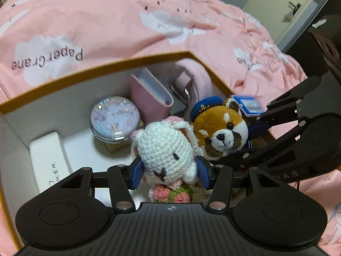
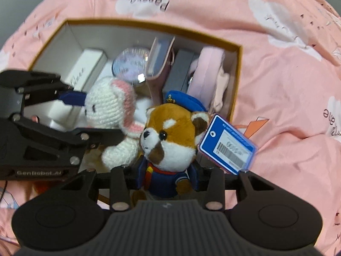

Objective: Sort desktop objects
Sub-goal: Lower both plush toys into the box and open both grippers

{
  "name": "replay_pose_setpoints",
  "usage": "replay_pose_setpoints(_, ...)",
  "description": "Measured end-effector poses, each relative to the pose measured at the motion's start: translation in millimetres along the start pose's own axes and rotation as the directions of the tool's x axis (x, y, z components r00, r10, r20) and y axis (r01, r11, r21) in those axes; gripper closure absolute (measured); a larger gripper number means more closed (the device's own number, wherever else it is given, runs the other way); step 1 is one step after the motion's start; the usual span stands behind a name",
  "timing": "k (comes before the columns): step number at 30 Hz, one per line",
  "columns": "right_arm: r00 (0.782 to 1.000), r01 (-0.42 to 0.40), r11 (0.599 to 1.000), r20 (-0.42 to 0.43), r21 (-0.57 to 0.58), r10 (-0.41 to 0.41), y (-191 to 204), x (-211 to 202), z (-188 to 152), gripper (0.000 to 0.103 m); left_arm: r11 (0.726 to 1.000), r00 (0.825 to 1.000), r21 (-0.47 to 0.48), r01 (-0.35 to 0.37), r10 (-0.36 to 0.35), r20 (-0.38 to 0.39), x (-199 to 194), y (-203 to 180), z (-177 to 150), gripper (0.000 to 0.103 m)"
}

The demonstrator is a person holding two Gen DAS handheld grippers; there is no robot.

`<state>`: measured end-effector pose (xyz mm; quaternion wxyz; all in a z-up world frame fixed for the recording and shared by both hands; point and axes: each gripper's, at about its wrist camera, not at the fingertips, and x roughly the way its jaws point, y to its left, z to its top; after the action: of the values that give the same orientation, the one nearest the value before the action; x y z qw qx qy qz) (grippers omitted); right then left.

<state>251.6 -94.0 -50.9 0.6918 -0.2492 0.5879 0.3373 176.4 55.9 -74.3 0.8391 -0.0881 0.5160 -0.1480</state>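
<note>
The open cardboard box (image 2: 238, 68) rests on a pink bedspread (image 2: 287, 85) printed with white clouds.

Box contents, left to right in the right wrist view:
- a white case (image 2: 85, 70) against the left wall;
- a round glittery tin (image 2: 132, 64);
- a pink wallet (image 2: 159, 64), standing on edge;
- a grey block (image 2: 179, 72);
- pink rolled fabric (image 2: 211, 68) at the right wall.

Left gripper (image 1: 169, 171): the blue pads (image 1: 137, 170) press both sides of a white crocheted rabbit (image 1: 164, 149). The rabbit hangs above the near part of the box, over the case and tin.

Right gripper (image 2: 168, 178): the jaws are closed on the navy body of a plush red panda (image 2: 170, 134) with a blue sailor cap. The panda sits just right of the rabbit, touching it, above the near right corner of the box. A blue barcode tag (image 2: 228, 145) hangs from the panda's ear, outside the box wall.
</note>
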Motion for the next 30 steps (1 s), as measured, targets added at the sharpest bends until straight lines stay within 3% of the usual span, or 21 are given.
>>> replay_pose_setpoints(9,0.998,0.060,0.995,-0.027,-0.082,-0.062,8.6,4.3,-3.7,0.059,0.999,0.998,-0.032,0.014,-0.016,-0.063,16.6,1.8,5.5,0.040)
replay_pose_setpoints(13,1.000,0.019,0.997,-0.007,-0.075,-0.020,4.5,-7.5,-4.3,0.045,0.998,0.996,-0.058,0.005,-0.010,-0.092,22.4,0.8,11.2,0.037)
replay_pose_setpoints(18,0.998,0.041,0.993,0.054,-0.108,-0.036,7.5,-25.8,-8.1,0.044,0.997,0.995,-0.077,-0.008,0.001,-0.098,27.2,-1.1,12.9,0.034)
replay_pose_setpoints(21,0.995,0.057,0.991,0.093,-0.118,-0.046,7.7,-33.0,-11.0,0.050,0.995,0.996,-0.102,-0.014,0.004,-0.095,25.5,1.4,10.9,0.033)
replay_pose_setpoints(23,0.989,0.087,0.987,0.127,-0.136,-0.070,9.1,-36.8,-13.1,0.064,0.995,0.996,-0.103,-0.017,0.008,-0.087,19.8,1.5,9.2,0.032)
replay_pose_setpoints(30,0.960,0.100,0.984,0.275,-0.147,-0.057,5.3,-55.5,-7.4,0.068,0.999,1.000,-0.033,-0.027,0.027,-0.015,-5.6,-5.9,5.7,0.032)
